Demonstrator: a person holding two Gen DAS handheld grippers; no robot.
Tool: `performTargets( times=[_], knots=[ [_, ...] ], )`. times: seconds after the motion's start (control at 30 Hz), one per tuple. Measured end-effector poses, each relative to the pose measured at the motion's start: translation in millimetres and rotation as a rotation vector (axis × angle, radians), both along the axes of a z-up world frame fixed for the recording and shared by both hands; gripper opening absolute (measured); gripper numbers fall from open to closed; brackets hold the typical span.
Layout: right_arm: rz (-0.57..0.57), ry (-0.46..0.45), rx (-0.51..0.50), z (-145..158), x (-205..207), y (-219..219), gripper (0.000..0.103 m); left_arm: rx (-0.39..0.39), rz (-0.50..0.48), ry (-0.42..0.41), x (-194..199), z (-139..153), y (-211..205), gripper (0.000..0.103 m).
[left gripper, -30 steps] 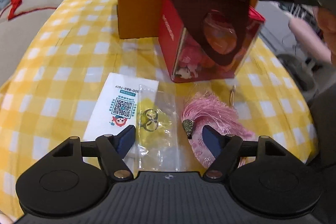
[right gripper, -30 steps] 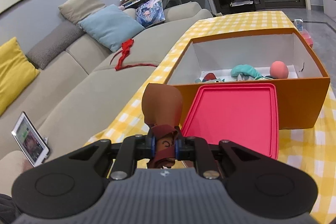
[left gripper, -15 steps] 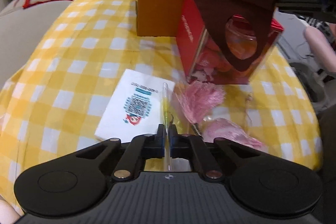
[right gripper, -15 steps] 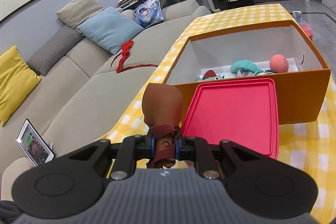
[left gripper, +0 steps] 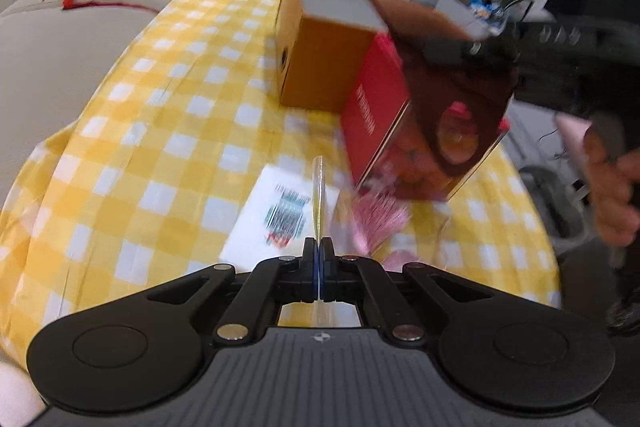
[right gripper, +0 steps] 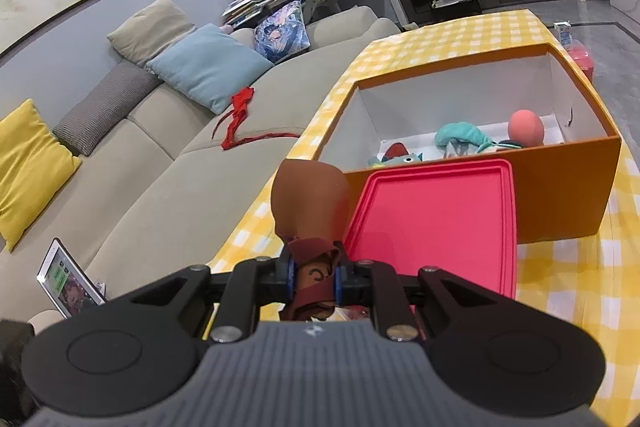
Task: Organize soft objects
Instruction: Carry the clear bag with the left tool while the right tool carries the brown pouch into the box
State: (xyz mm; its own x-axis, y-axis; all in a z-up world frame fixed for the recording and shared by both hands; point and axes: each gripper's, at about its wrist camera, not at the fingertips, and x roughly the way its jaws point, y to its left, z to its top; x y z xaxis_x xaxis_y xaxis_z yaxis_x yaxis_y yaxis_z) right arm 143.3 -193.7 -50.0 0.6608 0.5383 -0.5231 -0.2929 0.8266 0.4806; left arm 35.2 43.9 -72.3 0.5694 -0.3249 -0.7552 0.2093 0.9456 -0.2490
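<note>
My left gripper [left gripper: 319, 251] is shut on a clear plastic bag [left gripper: 319, 195] and holds it edge-on above the yellow checked table [left gripper: 168, 131]. My right gripper [right gripper: 315, 271] is shut on a brown soft cloth piece [right gripper: 308, 199]; it also shows in the left wrist view [left gripper: 460, 107], hanging in front of the red box [left gripper: 376, 119]. An open orange box [right gripper: 560, 183] holds a teal soft toy [right gripper: 460, 135], a pink ball [right gripper: 526, 123] and a small fish toy [right gripper: 400, 157]. A pink tassel [left gripper: 380, 219] lies on the table.
A white QR-code card [left gripper: 280, 215] lies under the bag. The red box's pink lid [right gripper: 432, 215] sits just ahead of my right gripper. A grey sofa [right gripper: 140, 147] with cushions runs along the table's left side. A phone [right gripper: 70, 285] stands by the sofa.
My left gripper closed on the plastic bag and lifted it off the table, moving up and back. My right gripper kept the brown cloth and shifted slightly nearer the orange box.
</note>
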Motion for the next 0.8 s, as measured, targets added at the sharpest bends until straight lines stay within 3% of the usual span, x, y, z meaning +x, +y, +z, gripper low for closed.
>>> performTargets(
  times=[0.07, 0.2, 0.57, 0.67, 0.8],
  knots=[
    [0.008, 0.002, 0.0, 1.4, -0.6, -0.2, 0.015, -0.012, -0.022, 0.002, 0.0, 5.8, -0.1, 0.0],
    [0.022, -0.025, -0.002, 6.5, -4.6, -0.6, 0.015, -0.114, 0.006, 0.098, 3.9, 4.2, 6.9, 0.0],
    [-0.034, -0.109, 0.009, 31.2, -8.7, -18.0, 0.015, -0.15, 0.129, 0.035, 31.8, 29.0, 8.8, 0.0],
    [-0.074, -0.093, -0.03, 40.2, 1.8, -22.5, 0.015, -0.151, 0.158, 0.027, 42.9, 38.6, 8.1, 0.0],
    [-0.119, -0.141, -0.05, 57.8, 15.5, -31.5, 0.015, -0.192, 0.191, -0.009, 58.5, 52.3, 8.5, 0.0]
  ],
)
